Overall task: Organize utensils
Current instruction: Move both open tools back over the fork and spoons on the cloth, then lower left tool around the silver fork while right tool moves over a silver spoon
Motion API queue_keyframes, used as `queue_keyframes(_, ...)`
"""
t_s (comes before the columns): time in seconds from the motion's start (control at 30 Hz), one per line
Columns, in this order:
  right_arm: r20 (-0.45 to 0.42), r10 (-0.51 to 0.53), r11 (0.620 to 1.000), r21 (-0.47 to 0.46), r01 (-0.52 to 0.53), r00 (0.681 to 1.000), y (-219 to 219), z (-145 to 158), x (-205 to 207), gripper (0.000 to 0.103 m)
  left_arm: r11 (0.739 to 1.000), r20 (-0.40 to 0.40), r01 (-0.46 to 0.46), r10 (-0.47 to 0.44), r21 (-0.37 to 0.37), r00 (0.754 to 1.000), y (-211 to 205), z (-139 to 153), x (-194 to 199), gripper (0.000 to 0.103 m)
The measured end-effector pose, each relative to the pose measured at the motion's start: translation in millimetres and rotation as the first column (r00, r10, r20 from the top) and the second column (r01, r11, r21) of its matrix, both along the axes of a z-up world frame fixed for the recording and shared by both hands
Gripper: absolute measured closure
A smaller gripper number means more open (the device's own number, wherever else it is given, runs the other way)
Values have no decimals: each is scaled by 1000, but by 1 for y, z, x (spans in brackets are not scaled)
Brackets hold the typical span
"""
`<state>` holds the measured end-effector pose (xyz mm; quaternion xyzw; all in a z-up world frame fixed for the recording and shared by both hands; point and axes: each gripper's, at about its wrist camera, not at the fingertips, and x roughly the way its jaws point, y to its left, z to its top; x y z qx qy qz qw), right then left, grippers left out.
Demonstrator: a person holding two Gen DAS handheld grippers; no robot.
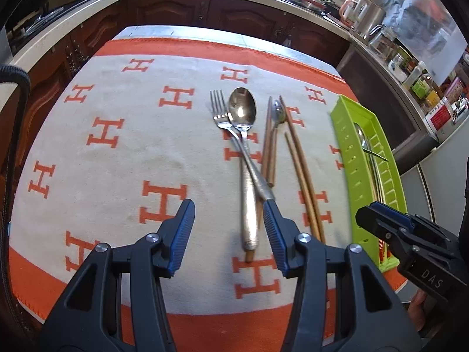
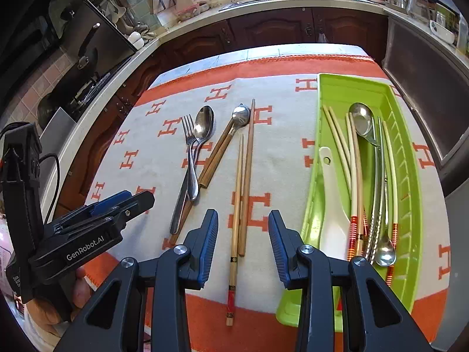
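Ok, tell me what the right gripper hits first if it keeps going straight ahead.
Probably the pair of bamboo chopsticks lying between the right gripper's open jaws on the orange-and-white cloth; depth is unclear.

Both of the 2 fisheye views look steeply down from close above the orange-and-white cloth (image 1: 117,152). The left wrist view sits left of the green tray (image 2: 410,158), the right nearer it; both share the fork (image 1: 218,111) and tray.

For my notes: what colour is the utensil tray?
Lime green tray; the right wrist view shows it best.
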<state>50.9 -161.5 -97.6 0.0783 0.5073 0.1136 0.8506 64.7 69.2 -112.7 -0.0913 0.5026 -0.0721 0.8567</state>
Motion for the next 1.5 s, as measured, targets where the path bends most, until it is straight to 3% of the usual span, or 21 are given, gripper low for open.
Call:
queue_keyframes(0.3,-45,21,1000,-2,-21,999,17,-22,31,67,999,-45,-14,12,-49,999,15,-23,16,58)
queue_keyframes(0.6,-62,38,999,5,-38,997,35,-36,68,67,983,-92,-53,37,-177,995,19,-38,64,58)
queue_keyframes(0.73,-59,40,999,5,-40,997,39,-38,81,67,961,-132,-78,44,-264,990,21,-50,90,76)
queue_keyframes(0.93,-60,36,999,4,-36,998,41,-41,94,67,944,-157,-103,55,-313,986,14,-58,118,80)
queue_keyframes(1.07,-70,34,999,13,-34,997,40,-45,97,67,954,-151,-115,75,-278,986,6,-59,131,81)
queue_keyframes(1.17,-71,30,999,20,-28,997,38,-46,97,67,971,-140,-109,80,-213,987,0,-57,135,85)
queue_keyframes(1.3,-68,26,999,24,-24,997,35,-47,96,67,992,-107,-64,52,-112,993,-17,-53,135,85)
queue_keyframes(1.5,-55,19,999,30,-18,998,32,-42,89,67,1000,-82,-6,4,-20,997,-31,-52,129,85)
